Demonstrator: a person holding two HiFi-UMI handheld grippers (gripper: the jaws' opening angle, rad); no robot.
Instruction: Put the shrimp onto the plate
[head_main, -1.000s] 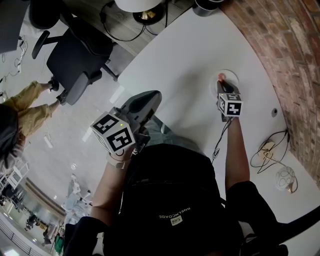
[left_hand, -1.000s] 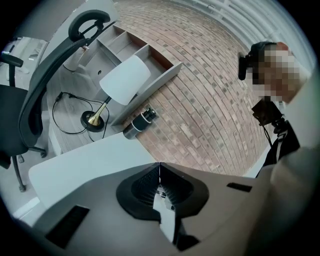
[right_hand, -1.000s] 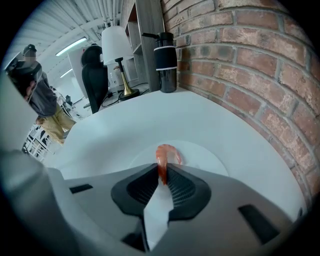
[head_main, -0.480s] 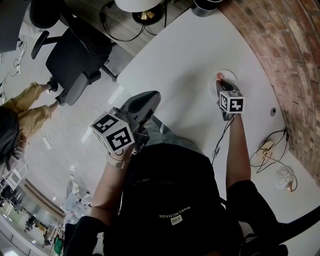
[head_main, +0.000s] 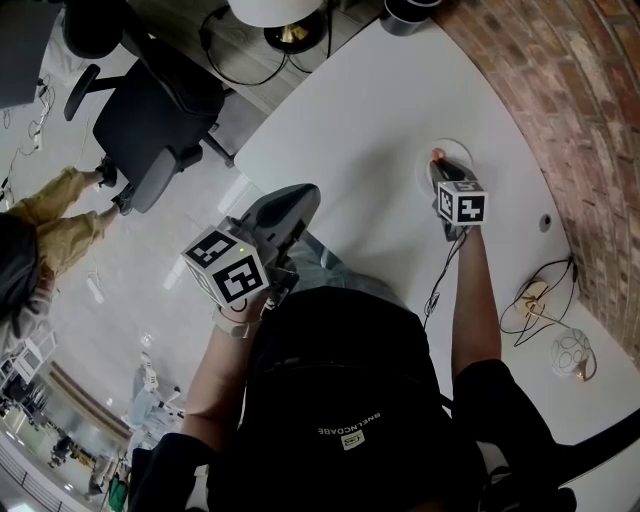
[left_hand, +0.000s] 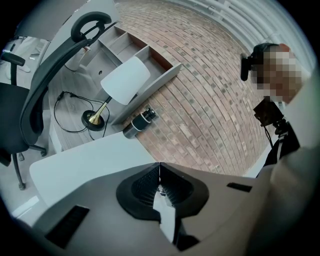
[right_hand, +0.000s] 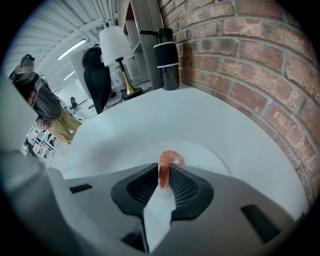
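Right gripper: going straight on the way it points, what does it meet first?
Probably the white plate, lying just ahead of the right gripper, which is shut on the shrimp; its height above it is unclear.

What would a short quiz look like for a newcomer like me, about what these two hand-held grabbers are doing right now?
1. True or false: the left gripper has its jaws together with nothing between them.
2. What is the right gripper clamped on? A) a black flask B) a shrimp C) a lamp
3. Fill in: in the right gripper view, just beyond the shrimp, a round white ____ lies on the white table.

Key: 1 true; 2 B; 3 plate.
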